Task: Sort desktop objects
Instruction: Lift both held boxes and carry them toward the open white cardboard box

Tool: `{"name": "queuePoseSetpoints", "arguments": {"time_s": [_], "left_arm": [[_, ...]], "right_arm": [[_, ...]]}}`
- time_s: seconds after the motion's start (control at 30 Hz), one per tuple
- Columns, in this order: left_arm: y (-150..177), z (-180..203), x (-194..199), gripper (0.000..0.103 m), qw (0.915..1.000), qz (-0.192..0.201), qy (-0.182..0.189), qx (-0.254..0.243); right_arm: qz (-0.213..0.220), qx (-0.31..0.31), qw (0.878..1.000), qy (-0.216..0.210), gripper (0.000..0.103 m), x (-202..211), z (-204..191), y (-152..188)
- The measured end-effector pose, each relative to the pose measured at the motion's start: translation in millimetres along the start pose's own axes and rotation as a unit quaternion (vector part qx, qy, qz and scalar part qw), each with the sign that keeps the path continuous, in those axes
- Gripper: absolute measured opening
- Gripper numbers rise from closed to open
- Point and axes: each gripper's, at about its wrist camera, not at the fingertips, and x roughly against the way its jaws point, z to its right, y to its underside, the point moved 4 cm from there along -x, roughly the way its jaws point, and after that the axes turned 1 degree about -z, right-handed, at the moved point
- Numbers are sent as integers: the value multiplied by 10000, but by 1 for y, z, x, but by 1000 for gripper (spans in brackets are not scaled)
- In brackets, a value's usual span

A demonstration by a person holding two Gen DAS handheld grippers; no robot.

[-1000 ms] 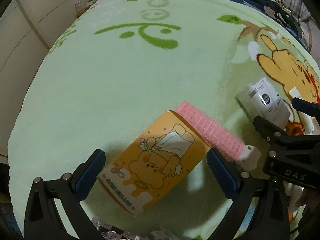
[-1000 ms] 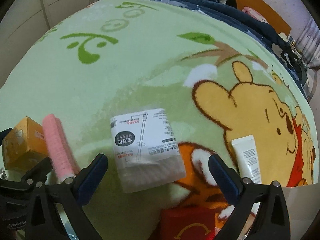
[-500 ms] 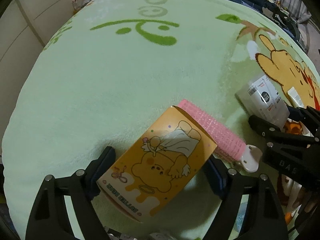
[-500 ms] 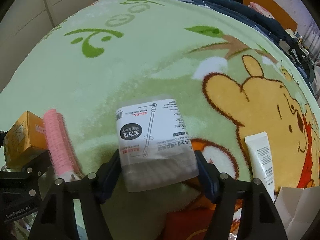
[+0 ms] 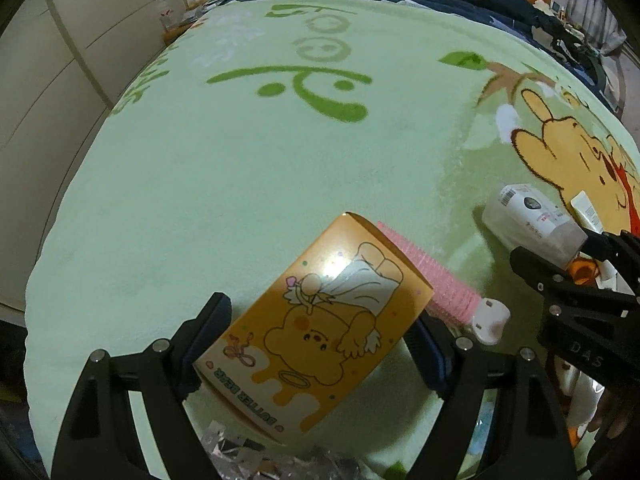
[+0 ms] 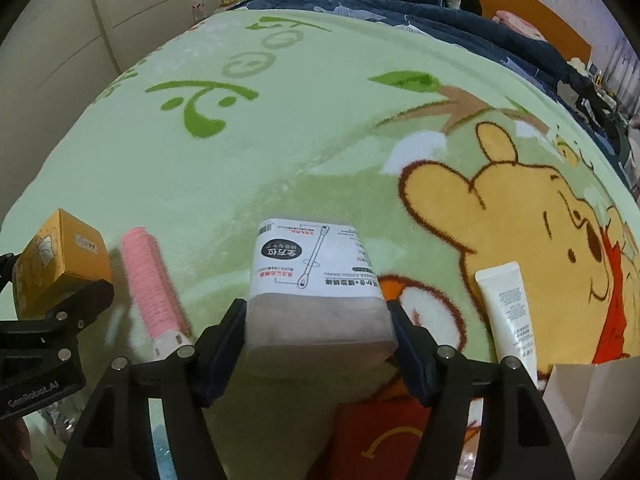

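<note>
Both grippers (previously open) newly clamped

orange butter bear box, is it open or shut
Shut: the orange box shows no lifted flap, held between the left gripper fingers.

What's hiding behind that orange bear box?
Behind the orange bear box, a pink hair roller lies on the green blanket. The box covers part of the roller's near side; whatever is under the box is hidden.
</note>
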Motion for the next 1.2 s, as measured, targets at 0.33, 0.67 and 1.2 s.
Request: {"name": "queuePoseSetpoints", "arguments": {"time_s": [0.33, 0.67, 1.2], "left_arm": [[4, 3, 35, 84, 9999, 99, -87, -38], [11, 21, 99, 84, 9995, 290, -128, -91], [20, 78, 230, 84, 9972, 633, 217, -323]], "right_arm": [[381, 0, 9993, 34, 69, 49, 0, 12], [997, -166, 9948, 133, 69, 141, 5, 32], [1478, -1045, 9830, 325, 69, 274, 57, 69]]}}
